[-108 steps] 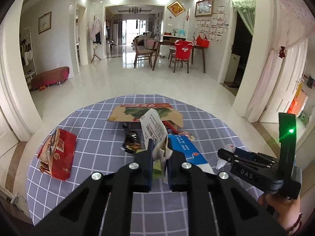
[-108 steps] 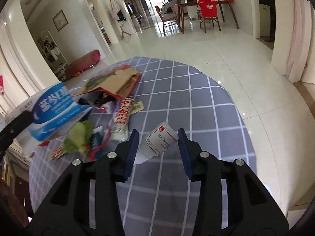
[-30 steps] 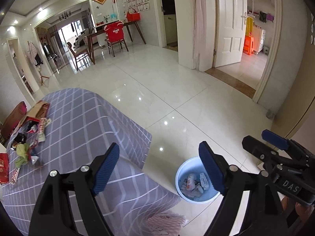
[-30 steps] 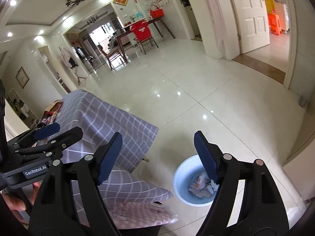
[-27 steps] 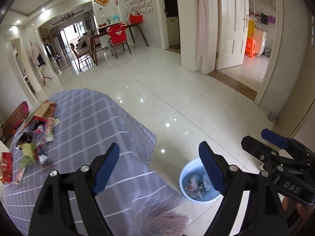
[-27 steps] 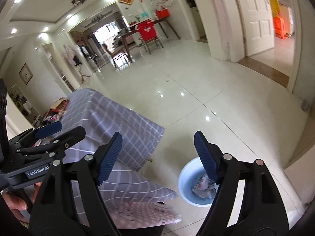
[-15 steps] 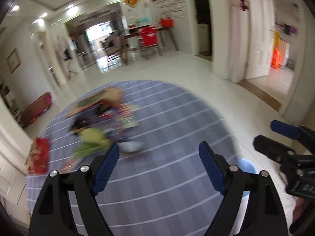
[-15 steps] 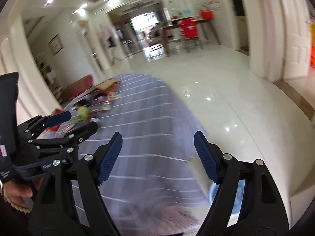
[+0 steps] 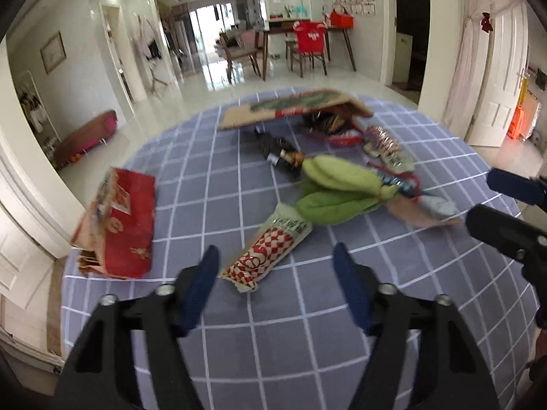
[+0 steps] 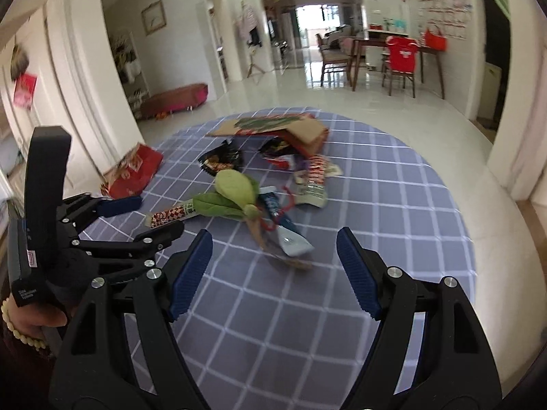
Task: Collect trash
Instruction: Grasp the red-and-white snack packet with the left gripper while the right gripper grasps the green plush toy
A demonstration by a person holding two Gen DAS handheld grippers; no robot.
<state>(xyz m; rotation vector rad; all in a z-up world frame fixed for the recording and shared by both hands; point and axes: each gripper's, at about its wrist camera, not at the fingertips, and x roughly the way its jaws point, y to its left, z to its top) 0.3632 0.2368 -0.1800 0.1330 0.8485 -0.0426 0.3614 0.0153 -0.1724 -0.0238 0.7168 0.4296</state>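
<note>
Both tools empty above the trash: left tool narrowing (nothing between), right tool wide.

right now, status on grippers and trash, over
Left gripper open, jaws just narrowing, over the red-checked wrapper. Right gripper open, empty. Wrappers, green cloth on table. Path clear.

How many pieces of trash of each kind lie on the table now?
Boxes: 2, cardboard box and red box
Wrappers: 5, checked wrapper, black wrapper, dark wrapper, striped wrapper, blue wrapper
Leafy bundle: 1
Total: 8; the blurred pile may hide more.
</note>
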